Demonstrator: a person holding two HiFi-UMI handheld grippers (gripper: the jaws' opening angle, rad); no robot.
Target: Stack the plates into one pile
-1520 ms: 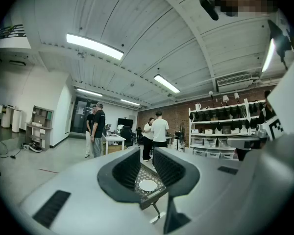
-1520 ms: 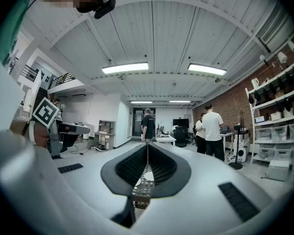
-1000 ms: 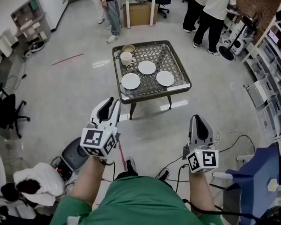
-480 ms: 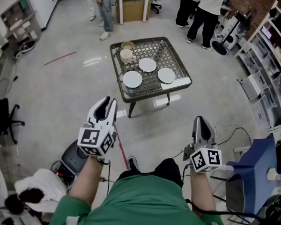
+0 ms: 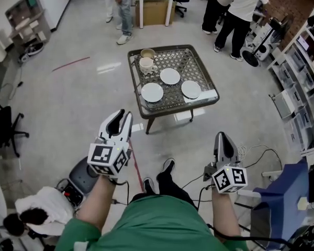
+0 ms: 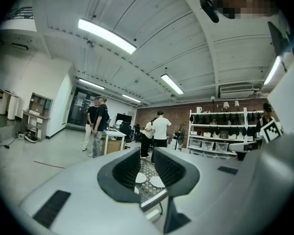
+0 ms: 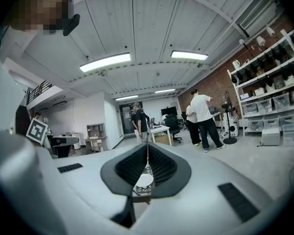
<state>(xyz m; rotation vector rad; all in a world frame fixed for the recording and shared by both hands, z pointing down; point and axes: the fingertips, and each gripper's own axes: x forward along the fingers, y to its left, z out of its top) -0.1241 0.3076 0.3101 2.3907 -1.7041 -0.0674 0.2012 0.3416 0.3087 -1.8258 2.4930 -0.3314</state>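
3 plates [image 5: 170,76] unstacked on table [image 5: 193,60] w/ mug [image 5: 146,64].

Three round white plates are laid flat, apart and unstacked on the square dark mesh-topped table [image 5: 186,61]: the left plate [image 5: 152,92], the middle plate [image 5: 170,76] and the right plate [image 5: 191,89].

The right gripper [image 7: 147,153] has its dark ribbed pads pressed together with nothing between them, and it points at the lattice table [image 7: 140,195]. One white plate [image 7: 144,180] lies on the table, seen through the opening below the pads. Beyond the table, two people [image 7: 138,121] stand at a white desk [image 7: 159,129]. Right of the table a person in a white shirt [image 7: 202,114] faces away, with shelving [image 7: 272,99] further right.
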